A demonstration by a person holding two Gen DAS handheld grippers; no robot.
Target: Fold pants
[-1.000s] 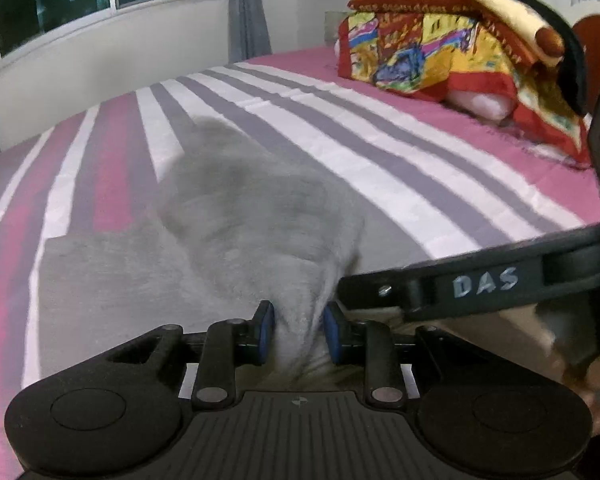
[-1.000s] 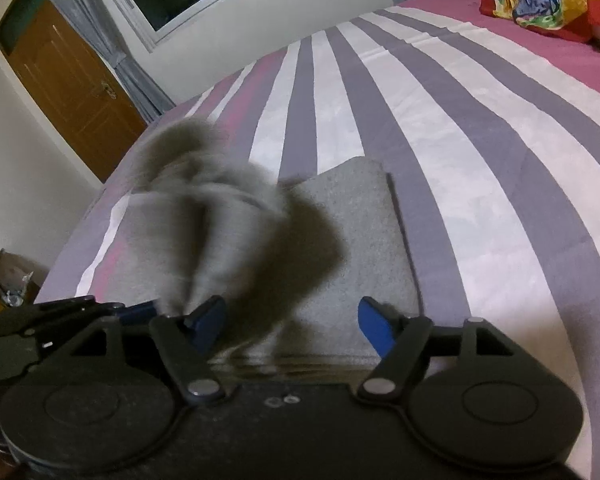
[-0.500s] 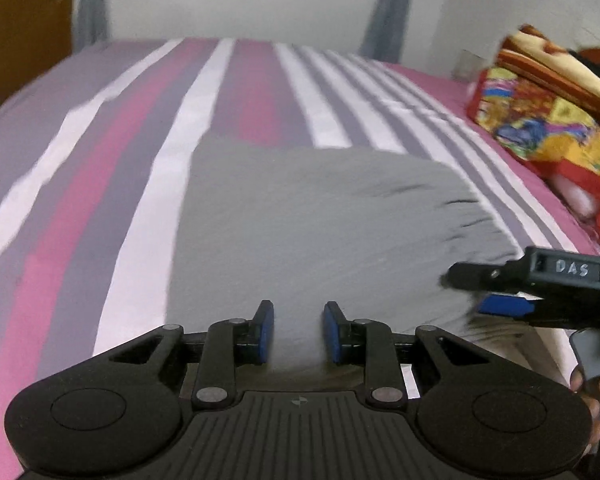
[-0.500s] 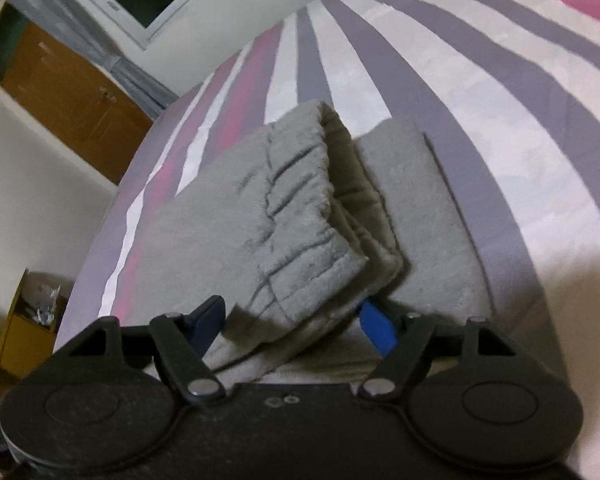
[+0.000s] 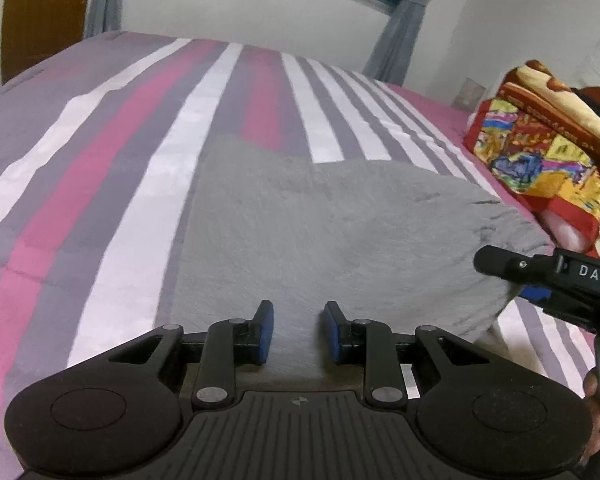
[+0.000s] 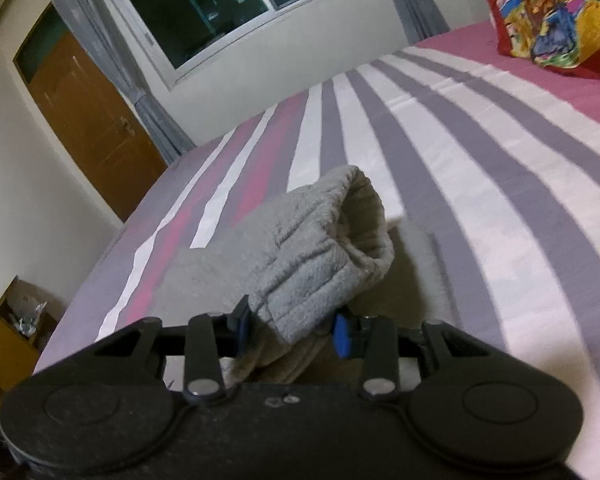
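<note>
Pinching a bunched fold of the grey pants, our right gripper has just been closing, and its blue pads now press the cloth from both sides. Our left gripper sits with fingers a narrow gap apart, flat grey cloth showing between them; whether they pinch it we cannot tell. The pants lie on the striped bed.

The right gripper has just been closing, fingers clamping gray pants; the left gripper pinches them too.
</note>
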